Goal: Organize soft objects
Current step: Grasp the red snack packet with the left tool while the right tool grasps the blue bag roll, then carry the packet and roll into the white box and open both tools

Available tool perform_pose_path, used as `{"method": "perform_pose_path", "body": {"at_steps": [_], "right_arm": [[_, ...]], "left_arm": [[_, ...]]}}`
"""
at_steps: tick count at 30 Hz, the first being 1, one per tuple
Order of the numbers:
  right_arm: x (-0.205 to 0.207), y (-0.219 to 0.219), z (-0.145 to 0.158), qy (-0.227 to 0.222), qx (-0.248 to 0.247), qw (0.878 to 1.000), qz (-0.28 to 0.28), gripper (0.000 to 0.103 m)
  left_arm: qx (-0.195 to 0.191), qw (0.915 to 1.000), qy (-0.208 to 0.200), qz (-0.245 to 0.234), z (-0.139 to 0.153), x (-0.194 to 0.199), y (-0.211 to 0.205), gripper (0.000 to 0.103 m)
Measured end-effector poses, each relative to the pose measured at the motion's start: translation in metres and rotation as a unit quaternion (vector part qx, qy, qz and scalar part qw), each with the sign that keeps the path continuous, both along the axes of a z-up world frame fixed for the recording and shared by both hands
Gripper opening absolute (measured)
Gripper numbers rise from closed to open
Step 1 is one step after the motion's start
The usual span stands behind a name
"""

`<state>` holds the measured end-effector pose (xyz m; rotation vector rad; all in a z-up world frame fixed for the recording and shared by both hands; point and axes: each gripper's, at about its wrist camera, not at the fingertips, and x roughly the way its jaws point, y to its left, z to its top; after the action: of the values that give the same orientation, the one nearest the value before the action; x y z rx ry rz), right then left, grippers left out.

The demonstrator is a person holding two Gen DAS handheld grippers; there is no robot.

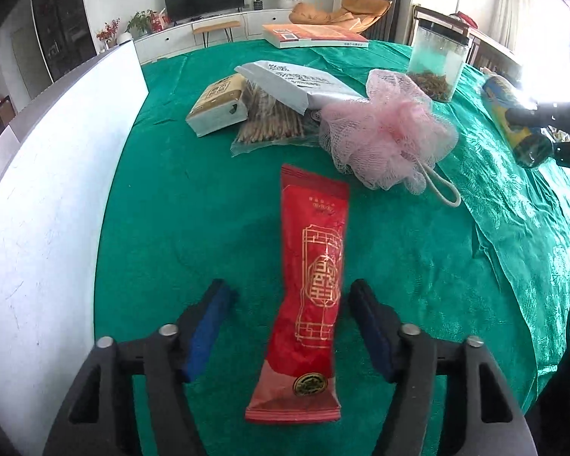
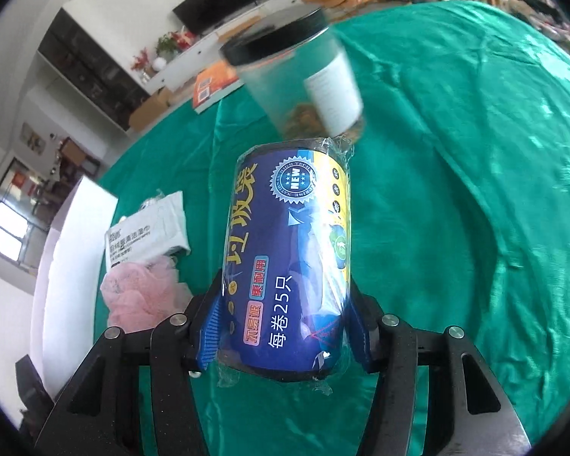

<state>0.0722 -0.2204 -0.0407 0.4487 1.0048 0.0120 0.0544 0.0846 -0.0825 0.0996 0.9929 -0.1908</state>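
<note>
A long red foil packet (image 1: 311,285) lies flat on the green tablecloth (image 1: 178,228), lengthwise between the fingers of my left gripper (image 1: 288,287). Its blue pads stand apart on both sides of the packet without touching it, so that gripper is open. My right gripper (image 2: 285,304) is shut on a blue and yellow roll of garbage bags (image 2: 288,250) and holds it above the cloth. In the left wrist view the same roll (image 1: 509,114) shows at the right edge. A pink mesh bath sponge (image 1: 391,133) lies just beyond the packet.
A tissue pack (image 1: 218,106), a bag of sticks (image 1: 273,125) and a white pouch (image 1: 304,83) are piled mid-table. A clear jar with a black lid (image 2: 304,76) stands just beyond the roll. A book (image 1: 315,36) lies at the far edge. A white panel (image 1: 57,209) borders the left side.
</note>
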Motion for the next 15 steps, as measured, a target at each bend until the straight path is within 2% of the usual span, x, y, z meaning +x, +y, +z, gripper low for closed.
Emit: {"method": "perform_pose_path", "body": {"at_steps": [1,2,5,9,12,15], "right_arm": [[-0.006,-0.010,0.005,-0.006,-0.010,1.000,-0.015,0.058],[-0.012,-0.018,0.008,-0.010,-0.017,0.999,-0.026,0.058],[-0.024,-0.032,0.011,-0.014,-0.012,0.999,-0.041,0.058],[-0.040,-0.023,0.010,-0.021,-0.004,0.999,-0.039,0.058],[-0.050,-0.008,0.020,-0.036,0.004,0.999,-0.028,0.058],[-0.053,0.021,0.046,-0.058,0.007,0.998,0.003,0.058]], "left_arm": [[0.010,0.9999,-0.004,0.005,0.002,0.000,-0.001,0.037],[0.004,1.0000,-0.002,0.003,0.003,0.000,0.000,0.016],[-0.063,0.9976,0.015,0.024,0.012,-0.001,0.017,0.014],[-0.144,0.9886,-0.003,0.042,0.046,-0.015,0.042,0.014],[-0.175,0.9832,-0.030,0.042,0.079,-0.028,0.057,0.014],[-0.199,0.9767,-0.061,0.053,0.112,-0.035,0.081,0.014]]}}
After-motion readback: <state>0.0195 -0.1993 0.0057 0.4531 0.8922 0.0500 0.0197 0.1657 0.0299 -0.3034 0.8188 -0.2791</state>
